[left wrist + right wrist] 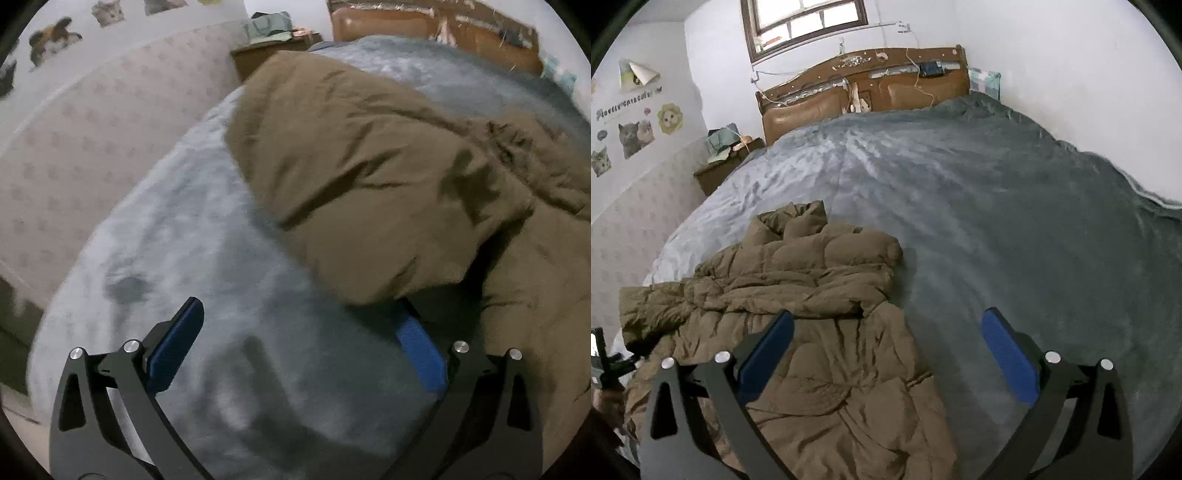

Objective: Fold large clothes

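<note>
The brown jacket (798, 314) lies crumpled near the bed's (997, 221) left edge. The left gripper (295, 332), jaws spread, seems nearest, one finger at its hem; the right gripper (886, 339) hovers spread above.

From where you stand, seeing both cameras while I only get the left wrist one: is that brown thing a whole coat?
Observer: Yes. The right wrist view shows the whole brown puffer coat, lying crumpled on the near left part of the grey bedspread.
Operator: Is the other tool holding it?
Observer: No. The right gripper is open, above the coat's right edge.
Operator: What's past the coat?
Observer: Bare bedspread up to a wooden headboard, with a window above it.
</note>
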Demonstrator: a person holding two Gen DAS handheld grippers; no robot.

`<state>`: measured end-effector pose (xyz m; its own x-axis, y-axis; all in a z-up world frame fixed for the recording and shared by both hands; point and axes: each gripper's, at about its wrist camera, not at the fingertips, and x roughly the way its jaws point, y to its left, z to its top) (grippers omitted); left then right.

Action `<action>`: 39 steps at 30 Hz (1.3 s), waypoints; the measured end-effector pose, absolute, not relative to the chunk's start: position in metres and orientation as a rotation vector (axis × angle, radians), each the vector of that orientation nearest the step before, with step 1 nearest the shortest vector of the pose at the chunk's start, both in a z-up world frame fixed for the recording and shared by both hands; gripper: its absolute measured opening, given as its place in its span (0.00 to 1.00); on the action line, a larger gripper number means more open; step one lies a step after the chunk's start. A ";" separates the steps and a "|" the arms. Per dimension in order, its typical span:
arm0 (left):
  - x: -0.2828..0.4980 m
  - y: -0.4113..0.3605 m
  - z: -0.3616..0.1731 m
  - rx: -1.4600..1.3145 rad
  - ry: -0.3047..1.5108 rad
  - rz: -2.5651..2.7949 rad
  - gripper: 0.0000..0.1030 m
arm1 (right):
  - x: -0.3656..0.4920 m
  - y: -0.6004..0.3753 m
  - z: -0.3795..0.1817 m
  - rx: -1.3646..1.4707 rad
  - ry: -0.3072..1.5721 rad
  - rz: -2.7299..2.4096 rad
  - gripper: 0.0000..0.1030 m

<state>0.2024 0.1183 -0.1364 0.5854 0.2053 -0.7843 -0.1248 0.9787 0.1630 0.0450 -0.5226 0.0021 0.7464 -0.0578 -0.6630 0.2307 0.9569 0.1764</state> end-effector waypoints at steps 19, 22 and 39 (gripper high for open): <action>0.215 0.042 0.009 0.038 0.537 0.145 0.03 | 0.052 -0.546 0.004 0.322 0.707 -0.179 0.98; 0.222 -0.032 0.032 0.117 0.498 0.048 0.03 | 0.053 -0.548 0.002 0.326 0.710 -0.191 0.98; 0.178 -0.238 -0.100 0.540 0.724 -0.156 0.85 | 0.059 -0.552 0.000 0.332 0.725 -0.195 0.98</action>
